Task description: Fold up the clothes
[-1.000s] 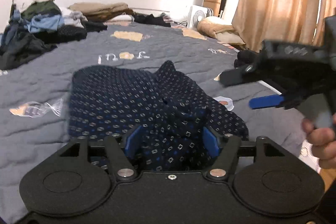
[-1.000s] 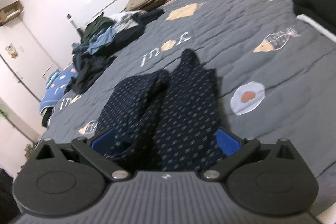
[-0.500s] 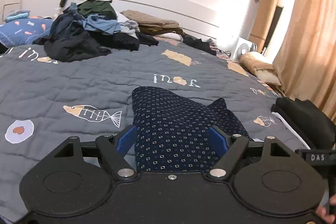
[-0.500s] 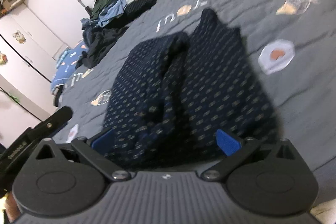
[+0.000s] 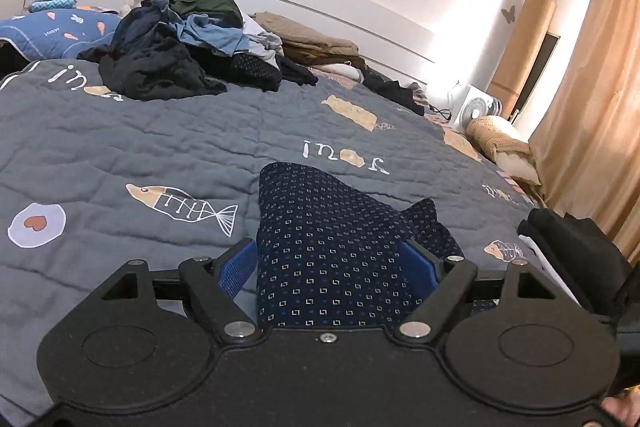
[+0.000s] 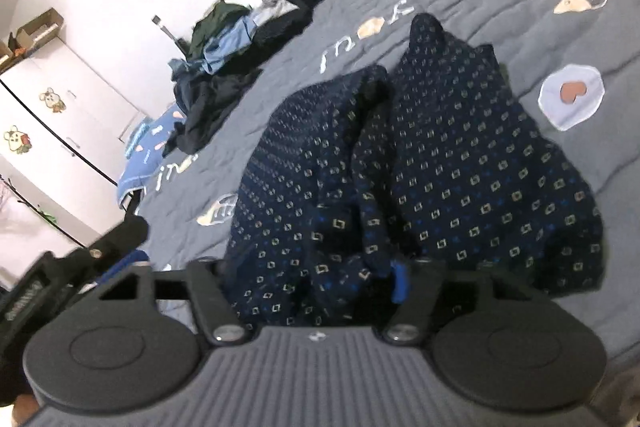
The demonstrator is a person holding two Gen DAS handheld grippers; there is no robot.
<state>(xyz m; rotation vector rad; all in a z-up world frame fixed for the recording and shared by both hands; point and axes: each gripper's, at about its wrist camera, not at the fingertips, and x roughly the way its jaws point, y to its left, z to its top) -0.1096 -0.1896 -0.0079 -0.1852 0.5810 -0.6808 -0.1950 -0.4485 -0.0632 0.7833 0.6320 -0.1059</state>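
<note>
The dark blue patterned garment (image 5: 320,247) lies on the grey quilt (image 5: 140,147) of the bed, near the front edge, just ahead of both grippers; its long axis runs away from the cameras toward the headboard (image 5: 320,7), and the far end narrows to a point that aims at the printed letters on the quilt. In the right wrist view the garment (image 6: 440,155) shows two long lobes side by side with a deep fold between them; the right lobe reaches further up the bed.

The left gripper (image 5: 328,263) has its jaws rather wide and they are opening; the cloth lies between the blue pads, but I cannot tell whether the pads touch it. The right gripper (image 6: 308,275) has its jaws closing with cloth between them; only the right blue pad (image 6: 400,281) is visible, the other one is buried under the fabric, so a real grip cannot be confirmed.

The near end of the garment is hidden behind both gripper bodies; the right wrist view is blurred. The pile of unfolded clothes (image 5: 180,43) sits well apart near the headboard. A black folded item (image 5: 576,247) at the right border is cut off; the curtain (image 5: 592,87) hangs behind it.
</note>
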